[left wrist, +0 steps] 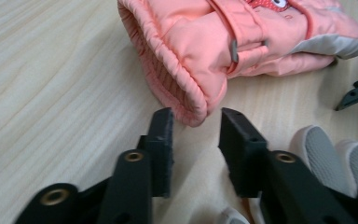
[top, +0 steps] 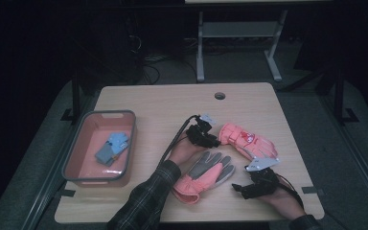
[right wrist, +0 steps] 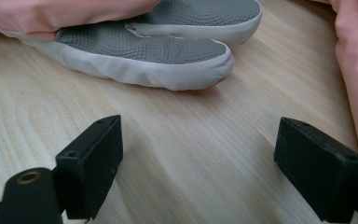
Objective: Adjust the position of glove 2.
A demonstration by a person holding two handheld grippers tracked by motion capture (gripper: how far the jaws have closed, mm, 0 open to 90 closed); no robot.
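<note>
Two pink gloves lie on the table (top: 163, 103): far glove (left wrist: 242, 42) mid-right, near glove (top: 202, 175) palm-up toward the front edge. Soft, light, padded; the elastic cuff looks the best grip. Left gripper (left wrist: 196, 123) slightly open at the far glove's cuff, right gripper (right wrist: 198, 161) wide open; both hold nothing.

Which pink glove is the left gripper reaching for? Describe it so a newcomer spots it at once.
Start at the light wooden table, then look right of its middle. Two pink padded gloves lie there; take the farther one, at whose gathered cuff the left gripper stands open. It shows a red patch, whereas the nearer glove shows its grey palm.
</note>
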